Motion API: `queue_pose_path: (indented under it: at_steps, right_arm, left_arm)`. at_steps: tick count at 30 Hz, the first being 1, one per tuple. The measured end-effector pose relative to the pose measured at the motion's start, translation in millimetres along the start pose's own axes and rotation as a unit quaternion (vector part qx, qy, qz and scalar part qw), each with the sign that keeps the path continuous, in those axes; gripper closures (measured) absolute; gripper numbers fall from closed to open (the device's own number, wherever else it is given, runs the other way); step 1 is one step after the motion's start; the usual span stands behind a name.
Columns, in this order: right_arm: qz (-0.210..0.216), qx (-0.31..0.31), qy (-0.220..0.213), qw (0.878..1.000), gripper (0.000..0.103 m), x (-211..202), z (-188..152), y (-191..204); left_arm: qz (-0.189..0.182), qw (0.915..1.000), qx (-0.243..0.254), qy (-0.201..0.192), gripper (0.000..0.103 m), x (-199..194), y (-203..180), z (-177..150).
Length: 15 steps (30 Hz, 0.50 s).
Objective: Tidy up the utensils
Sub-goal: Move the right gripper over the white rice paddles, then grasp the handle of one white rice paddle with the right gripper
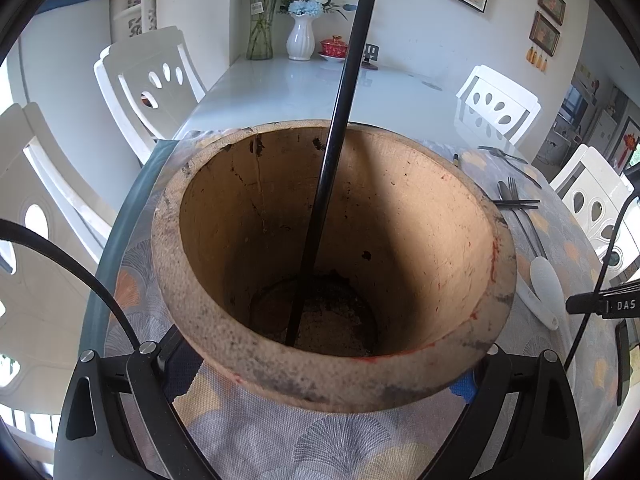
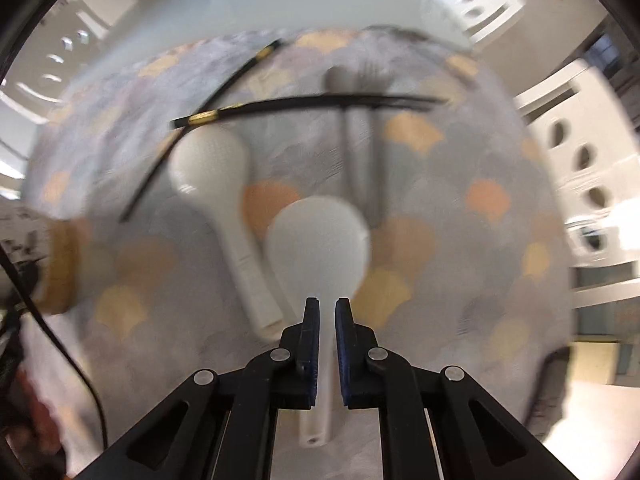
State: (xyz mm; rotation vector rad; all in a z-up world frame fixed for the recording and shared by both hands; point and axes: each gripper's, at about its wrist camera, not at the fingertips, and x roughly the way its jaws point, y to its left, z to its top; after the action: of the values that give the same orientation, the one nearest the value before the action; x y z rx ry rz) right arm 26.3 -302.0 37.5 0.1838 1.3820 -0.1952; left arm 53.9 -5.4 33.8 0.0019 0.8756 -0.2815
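Observation:
A wide clay pot (image 1: pixel 328 376) fills the left wrist view, with one black gold-tipped chopstick (image 1: pixel 336 140) standing in it. My left gripper (image 1: pixel 332 364) straddles the pot below its rim, pads against both sides. In the right wrist view my right gripper (image 2: pixel 328 308) points down at the patterned cloth and is shut on the handle of a white ceramic spoon (image 2: pixel 320 240). A second white spoon (image 2: pixel 212 168) lies just to its left. Two black chopsticks (image 2: pixel 304 102) lie crossed beyond them, over a metal fork and spoon (image 2: pixel 364 140). The view is blurred.
White chairs (image 1: pixel 148 76) ring the glass table (image 1: pixel 304 88). Vases with flowers (image 1: pixel 300 36) and a red lidded cup (image 1: pixel 334 46) stand at its far end. A fork (image 1: pixel 520 208) and white spoon (image 1: pixel 544 280) lie right of the pot. Cables hang near both grippers.

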Motion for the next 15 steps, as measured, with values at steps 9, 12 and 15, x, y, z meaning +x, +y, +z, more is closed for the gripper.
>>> queue_pose_path:
  at_steps: [9, 12, 15]
  right_arm:
    - [0.059, 0.028, 0.014, 0.998, 0.077, 1, 27, -26]
    - [0.070, 0.074, 0.010, 0.995, 0.028, 3, 31, -41]
    - [0.068, 0.089, 0.026, 0.993, 0.029, 13, 31, -45]
  left_arm:
    - [0.000, 1.0000, 0.001, 0.003, 0.007, 0, -2, 1]
    - [0.001, 1.0000, 0.002, 0.003, 0.007, 0, -1, 1]
    - [0.001, 1.0000, 0.001, 0.003, 0.007, 0, -1, 2]
